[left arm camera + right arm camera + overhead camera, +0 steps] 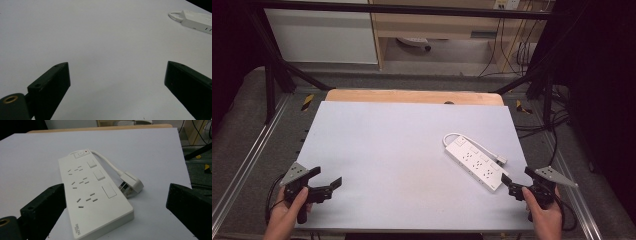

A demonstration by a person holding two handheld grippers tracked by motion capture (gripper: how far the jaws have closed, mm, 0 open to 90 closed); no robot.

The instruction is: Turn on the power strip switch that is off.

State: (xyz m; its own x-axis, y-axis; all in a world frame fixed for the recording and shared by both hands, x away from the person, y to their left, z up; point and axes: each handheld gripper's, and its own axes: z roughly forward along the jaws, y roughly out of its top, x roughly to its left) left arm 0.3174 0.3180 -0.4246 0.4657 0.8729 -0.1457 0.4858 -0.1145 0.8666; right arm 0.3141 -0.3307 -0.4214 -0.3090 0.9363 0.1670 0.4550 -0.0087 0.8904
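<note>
At four o'clock on the table (377,150) lies the strip (474,162), plug (131,183) beside it; right gripper (518,184) gapes wide just short of it, holding nothing — left gripper (326,180) likewise, at seven o'clock; nothing grasped yet, all work remains.

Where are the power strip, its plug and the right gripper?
power strip (92,197), right gripper view, on its top face among the sockets.
plug (132,183), right gripper view, on its white body.
right gripper (518,181), high view, between its jaw tips.
</note>
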